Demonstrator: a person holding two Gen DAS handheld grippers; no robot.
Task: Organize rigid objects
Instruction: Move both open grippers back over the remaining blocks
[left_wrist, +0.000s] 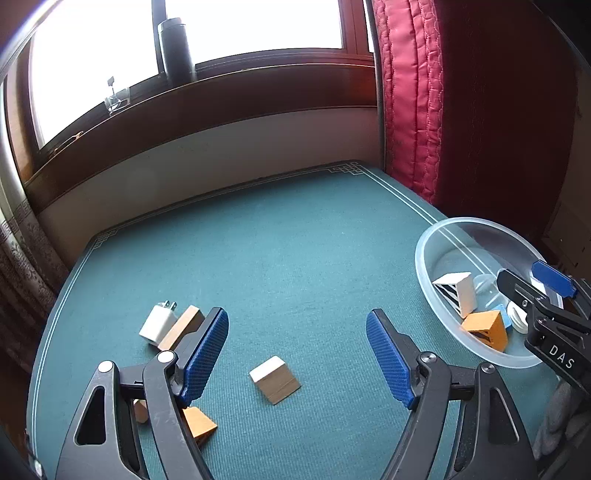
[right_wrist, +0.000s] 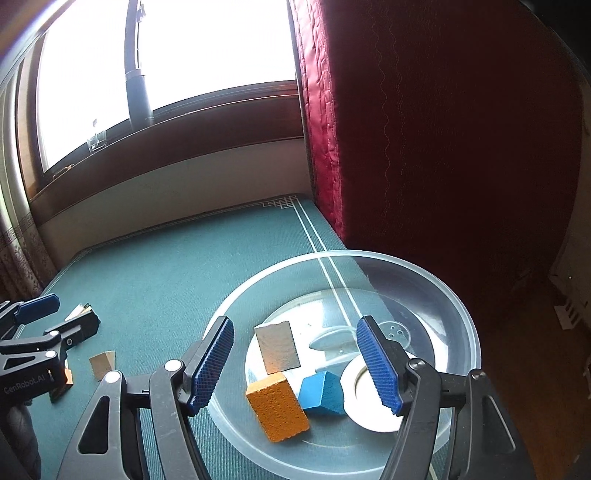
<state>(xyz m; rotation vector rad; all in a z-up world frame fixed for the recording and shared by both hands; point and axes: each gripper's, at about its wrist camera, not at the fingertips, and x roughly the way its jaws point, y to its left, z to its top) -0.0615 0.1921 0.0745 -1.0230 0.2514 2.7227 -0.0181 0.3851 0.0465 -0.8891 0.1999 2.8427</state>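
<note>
- Your left gripper (left_wrist: 297, 354) hangs spread and empty over the block (left_wrist: 275, 379) near the table's (left_wrist: 295, 240) front edge; close off-centre and the block skids.
- Your right gripper (right_wrist: 295, 365), spread and empty, hovers over the bowl (right_wrist: 469, 332) at the right edge; dip and you clip its rim.

Rigid objects: part in bowl, part loose on green mat.
Clear bowl (right_wrist: 458, 314) holds orange block (right_wrist: 277, 410), blue block (right_wrist: 321, 393), white-and-grey block (right_wrist: 277, 349) tilted, white lid (right_wrist: 360, 402). On mat: white-topped wooden block (left_wrist: 274, 378); white plug charger (left_wrist: 157, 325) touching a wooden bar (left_wrist: 181, 326); orange wedge (left_wrist: 199, 424), partly hidden.
</note>
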